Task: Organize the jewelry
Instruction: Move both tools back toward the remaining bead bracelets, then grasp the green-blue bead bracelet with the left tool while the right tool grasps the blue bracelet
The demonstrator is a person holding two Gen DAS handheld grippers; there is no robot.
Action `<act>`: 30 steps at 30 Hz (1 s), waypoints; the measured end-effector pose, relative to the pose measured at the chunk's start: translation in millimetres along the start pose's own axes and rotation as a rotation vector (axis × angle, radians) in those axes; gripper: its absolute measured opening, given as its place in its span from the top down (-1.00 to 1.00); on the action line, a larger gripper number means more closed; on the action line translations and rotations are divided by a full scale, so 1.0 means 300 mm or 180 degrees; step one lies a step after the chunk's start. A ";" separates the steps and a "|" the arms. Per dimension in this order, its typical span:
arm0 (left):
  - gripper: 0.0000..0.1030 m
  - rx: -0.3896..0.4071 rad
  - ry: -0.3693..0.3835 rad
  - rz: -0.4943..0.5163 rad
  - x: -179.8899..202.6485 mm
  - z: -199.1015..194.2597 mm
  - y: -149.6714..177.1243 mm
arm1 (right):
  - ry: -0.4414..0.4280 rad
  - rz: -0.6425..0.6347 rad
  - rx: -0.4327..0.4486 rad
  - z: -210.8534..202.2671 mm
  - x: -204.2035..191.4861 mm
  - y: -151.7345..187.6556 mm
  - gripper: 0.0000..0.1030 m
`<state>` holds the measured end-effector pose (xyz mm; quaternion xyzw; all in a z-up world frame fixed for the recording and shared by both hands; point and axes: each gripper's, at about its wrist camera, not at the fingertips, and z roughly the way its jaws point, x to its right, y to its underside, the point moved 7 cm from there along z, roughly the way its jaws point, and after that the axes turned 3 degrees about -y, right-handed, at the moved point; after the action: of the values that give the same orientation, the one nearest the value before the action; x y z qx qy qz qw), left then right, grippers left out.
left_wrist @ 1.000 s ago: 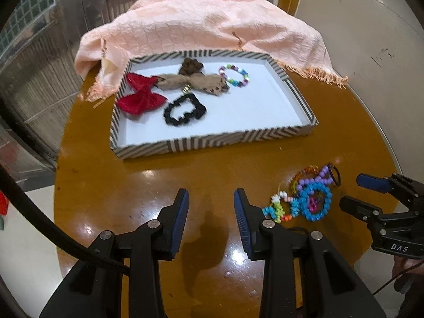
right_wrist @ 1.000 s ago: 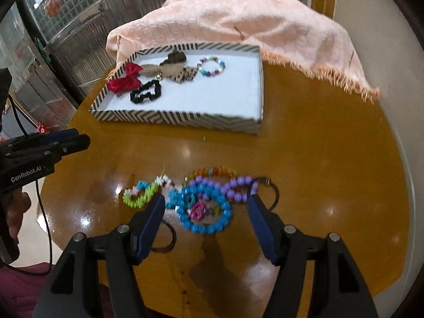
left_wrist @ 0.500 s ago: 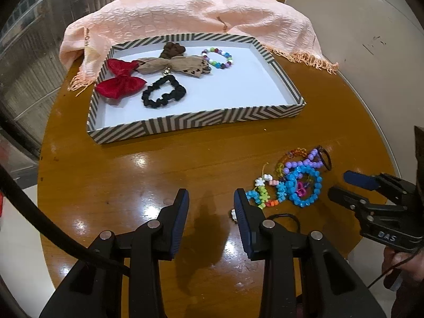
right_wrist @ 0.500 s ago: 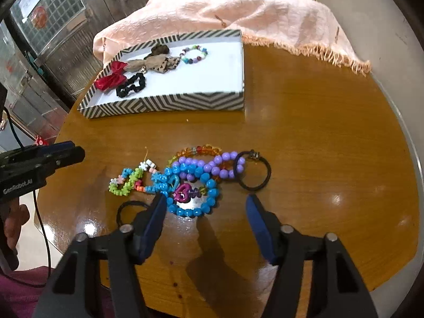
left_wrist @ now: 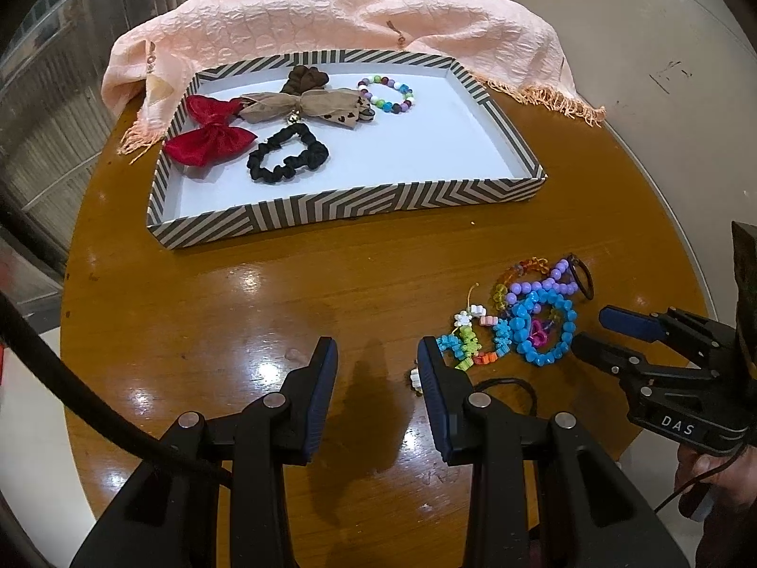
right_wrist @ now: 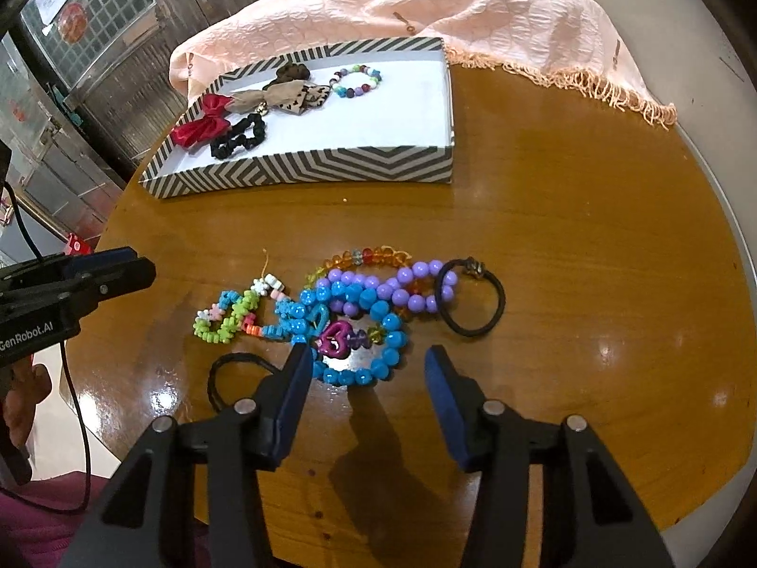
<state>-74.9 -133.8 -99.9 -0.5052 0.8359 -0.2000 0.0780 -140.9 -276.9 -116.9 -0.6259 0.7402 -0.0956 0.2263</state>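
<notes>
A pile of bead bracelets lies on the round wooden table: a blue bracelet (right_wrist: pixel 392 338) with a magenta heart, a purple one (right_wrist: pixel 407 279), an amber one (right_wrist: pixel 374 255) and a green-and-blue flower one (right_wrist: pixel 227 322). A black hair tie (right_wrist: pixel 473 303) touches the purple beads. My right gripper (right_wrist: pixel 368 355) points down at the pile; its jaws are closing, with the blue bracelet's near edge between the tips, untouched. My left gripper (left_wrist: pixel 376 355) is open over bare wood, left of the pile (left_wrist: pixel 544 331). The striped tray (left_wrist: pixel 331 208) holds a red bow (left_wrist: pixel 208 137), a tan bow (left_wrist: pixel 303 106), a black scrunchie (left_wrist: pixel 288 154) and a bead bracelet (left_wrist: pixel 385 94).
A peach fringed cloth (left_wrist: pixel 331 9) is draped behind the tray and over the table's far edge. A thin black elastic loop (right_wrist: pixel 227 364) lies near the right gripper's left finger. The table's rim curves close on the right. A person's hand (left_wrist: pixel 709 473) holds the right gripper (left_wrist: pixel 591 329).
The right gripper's jaws have narrowed, and the blue bracelet sits a little farther forward of its tips. The left jaws keep the same gap. The jewelry has not moved.
</notes>
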 end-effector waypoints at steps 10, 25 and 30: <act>0.60 -0.0190 0.0518 0.0099 0.081 0.037 0.018 | 0.0026 0.0067 -0.0037 0.025 0.024 0.009 -0.01; 0.47 -0.0429 0.0535 0.0375 0.168 0.169 0.003 | -0.0070 0.0114 -0.0068 0.082 0.044 -0.020 0.19; 0.72 -0.0432 0.0499 0.0400 0.168 0.200 -0.012 | -0.0162 0.0111 -0.0025 0.098 0.043 -0.036 0.57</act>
<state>-76.1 -194.7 -149.2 -0.4388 0.8810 -0.1766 -0.0097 -119.5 -287.4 -140.8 -0.6160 0.7454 -0.0728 0.2442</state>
